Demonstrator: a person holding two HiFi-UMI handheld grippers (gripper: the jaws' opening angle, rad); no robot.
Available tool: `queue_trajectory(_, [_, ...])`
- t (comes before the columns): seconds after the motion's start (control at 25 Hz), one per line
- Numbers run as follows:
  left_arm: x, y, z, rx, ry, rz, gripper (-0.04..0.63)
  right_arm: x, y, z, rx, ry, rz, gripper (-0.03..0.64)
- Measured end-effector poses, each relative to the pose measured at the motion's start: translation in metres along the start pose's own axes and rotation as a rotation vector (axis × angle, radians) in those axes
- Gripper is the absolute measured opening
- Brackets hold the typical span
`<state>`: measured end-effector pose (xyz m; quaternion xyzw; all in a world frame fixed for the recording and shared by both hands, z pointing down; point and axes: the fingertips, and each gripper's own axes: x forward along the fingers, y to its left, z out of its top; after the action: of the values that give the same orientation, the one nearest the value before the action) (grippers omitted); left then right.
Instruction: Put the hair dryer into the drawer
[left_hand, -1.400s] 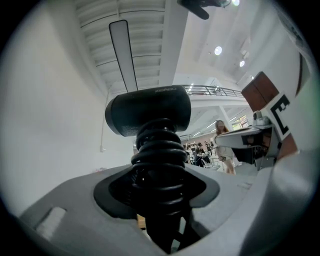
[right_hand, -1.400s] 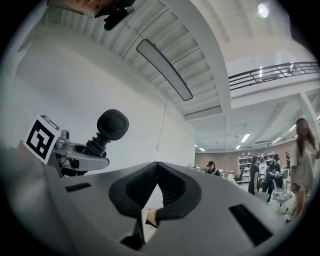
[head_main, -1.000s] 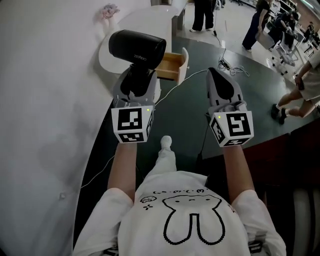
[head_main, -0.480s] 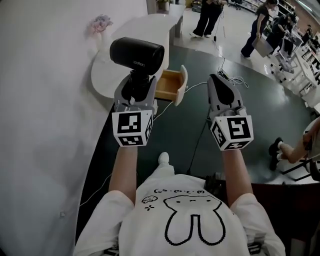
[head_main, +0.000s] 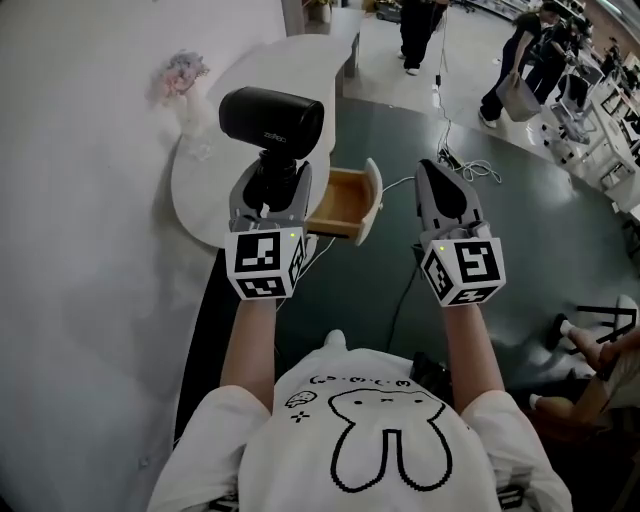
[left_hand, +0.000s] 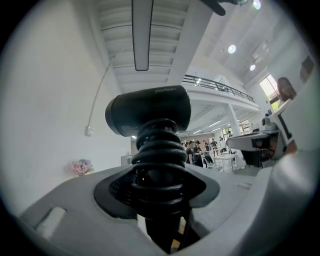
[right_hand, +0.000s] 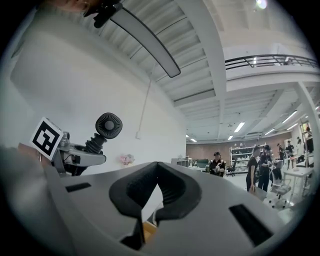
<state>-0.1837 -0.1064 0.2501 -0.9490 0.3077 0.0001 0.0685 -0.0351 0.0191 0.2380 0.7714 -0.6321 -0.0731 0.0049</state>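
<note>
A black hair dryer (head_main: 271, 117) stands upright with its barrel pointing sideways, and my left gripper (head_main: 268, 187) is shut on its ribbed handle. In the left gripper view the handle (left_hand: 159, 150) fills the space between the jaws, with the dryer's barrel (left_hand: 148, 110) above. The open wooden drawer (head_main: 345, 200) with a white front sticks out of the white round table (head_main: 200, 195), just right of and below the dryer. My right gripper (head_main: 443, 192) hovers over the dark floor to the drawer's right, jaws together and empty. The right gripper view shows the dryer (right_hand: 108, 125) at left.
Pink flowers (head_main: 178, 72) lie on the table's far side by the white wall. A cable (head_main: 405, 285) runs over the dark green floor under my right gripper. People (head_main: 512, 60) stand and walk at the back right among desks. A seated person's legs (head_main: 590, 340) show at right.
The table and open drawer have come nearer and lower in the head view as both grippers advanced together. The dryer stays in the left gripper; the right gripper stays shut.
</note>
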Motion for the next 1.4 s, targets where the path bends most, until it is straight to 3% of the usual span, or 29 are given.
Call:
queue_trajectory(0.36, [0.064,0.030,-0.037,-0.039,0.047,-0.030,0.244,0.061,-0.010,-0.036,0.004,0.056,-0.015,0.000])
queue_trajectory(0.8, [0.105,0.008,-0.053,-0.040,0.087,-0.024,0.244,0.088,-0.050,-0.058,0.031,0.067,0.012,0.000])
queue_trajectory(1.2, [0.188,-0.025,-0.069,-0.094,0.118,0.153,0.244,0.155,-0.135,-0.082,0.025,0.088,0.191,0.000])
queue_trajectory(1.4, [0.240,-0.047,-0.068,-0.107,0.150,0.234,0.244,0.180,-0.201,-0.086,0.040,0.075,0.243,0.000])
